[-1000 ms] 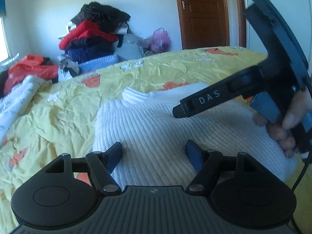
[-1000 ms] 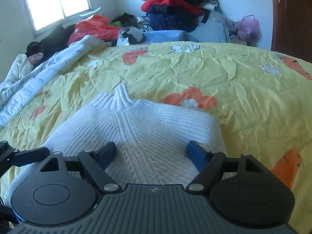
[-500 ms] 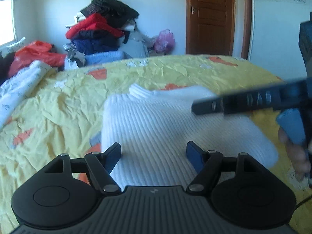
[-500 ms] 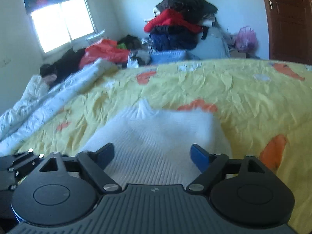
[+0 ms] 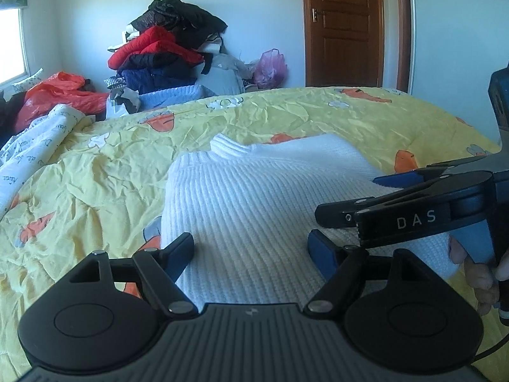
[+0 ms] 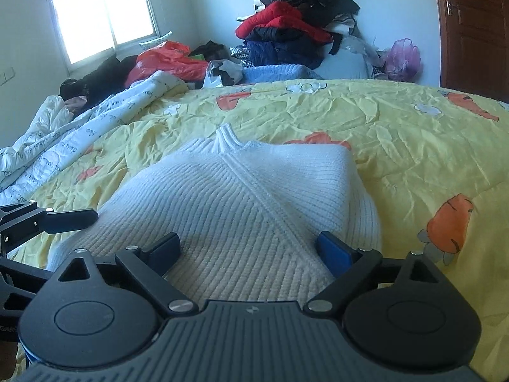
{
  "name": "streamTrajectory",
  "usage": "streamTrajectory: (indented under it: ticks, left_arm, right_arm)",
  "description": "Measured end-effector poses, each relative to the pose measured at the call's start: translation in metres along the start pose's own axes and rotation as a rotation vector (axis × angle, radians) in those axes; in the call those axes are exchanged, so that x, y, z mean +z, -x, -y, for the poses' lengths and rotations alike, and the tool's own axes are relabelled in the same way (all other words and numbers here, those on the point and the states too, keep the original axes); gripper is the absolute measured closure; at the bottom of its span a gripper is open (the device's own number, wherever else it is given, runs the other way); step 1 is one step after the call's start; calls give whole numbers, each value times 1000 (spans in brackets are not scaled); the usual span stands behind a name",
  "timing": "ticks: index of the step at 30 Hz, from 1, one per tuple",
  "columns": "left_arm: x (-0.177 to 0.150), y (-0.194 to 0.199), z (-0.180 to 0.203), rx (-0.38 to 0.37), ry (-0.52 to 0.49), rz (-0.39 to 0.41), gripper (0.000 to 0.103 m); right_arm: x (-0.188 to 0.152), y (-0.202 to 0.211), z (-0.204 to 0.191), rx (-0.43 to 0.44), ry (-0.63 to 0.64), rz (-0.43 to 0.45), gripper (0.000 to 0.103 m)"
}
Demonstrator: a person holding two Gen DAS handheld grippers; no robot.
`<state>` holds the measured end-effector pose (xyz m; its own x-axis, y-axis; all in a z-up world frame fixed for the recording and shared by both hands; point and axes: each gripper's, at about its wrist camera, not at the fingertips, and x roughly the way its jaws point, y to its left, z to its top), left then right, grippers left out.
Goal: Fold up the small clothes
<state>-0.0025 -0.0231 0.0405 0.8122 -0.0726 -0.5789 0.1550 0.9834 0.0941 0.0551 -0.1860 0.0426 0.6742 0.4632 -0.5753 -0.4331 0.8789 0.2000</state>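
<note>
A bed (image 6: pixel 397 133) covered by a crumpled yellow sheet with orange prints is seen in both views, with a white quilt (image 6: pixel 63 146) bunched along its left side and a pile of clothes (image 5: pixel 165 54) stacked against the far wall. In the middle of the sheet a white sweater (image 6: pixel 241 197) is laid, collar pointing away; its sides appear already turned in over the body, with a diagonal edge crossing the top layer.

The sweater is a thick ribbed knit, so it is judged soft, limp and fairly light, bulky where layers overlap, and grippy rather than slippery. It will sag if lifted by one point; the near hem corners, taken together through all layers, are judged the best hold for folding it toward the collar.

The left gripper (image 5: pixel 251 248) is held low over the near left part of the sweater, its jaws spread and holding nothing. The right gripper (image 6: pixel 248 248) is held over the near right part, jaws likewise spread wide and empty. In the left view the right gripper is seen from the side, close above the knit; contact cannot be told.
</note>
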Motion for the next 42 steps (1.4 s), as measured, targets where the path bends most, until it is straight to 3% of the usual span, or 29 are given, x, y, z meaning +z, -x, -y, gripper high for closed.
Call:
streamTrajectory:
  ticks: [2, 6, 9, 15, 20, 23, 26, 30, 36, 42]
  left_arm:
    - [0, 10, -5, 4, 19, 11, 24]
    - [-15, 54, -25, 46, 51, 125, 24]
    - [-38, 81, -48, 115, 91, 192, 15]
    - [-63, 85, -63, 148, 197, 142, 14]
    - [-80, 75, -33, 122, 143, 132, 14]
    - [-83, 65, -15, 134, 109, 75, 14]
    - [-85, 60, -13, 135, 151, 17, 14]
    - [-93, 65, -17, 132, 194, -2, 14]
    - [-101, 56, -13, 116, 174, -50, 13]
    - [-102, 42, -14, 92, 161, -95, 1]
  right_arm:
    - [0, 10, -5, -30, -2, 18, 8]
    - [-11, 51, -11, -65, -46, 45, 8]
    - [-37, 86, -13, -67, -34, 76, 1]
    - [-82, 105, -13, -121, -36, 0, 1]
    - [-96, 100, -25, -102, -54, -9, 1]
    - [-99, 89, -34, -136, -23, -29, 1]
    - [-97, 85, -40, -175, -24, -56, 1]
    - [-100, 96, -51, -186, 2, -36, 1]
    - [-100, 96, -53, -216, 47, -30, 0]
    - [-109, 67, -40, -232, -6, -46, 1]
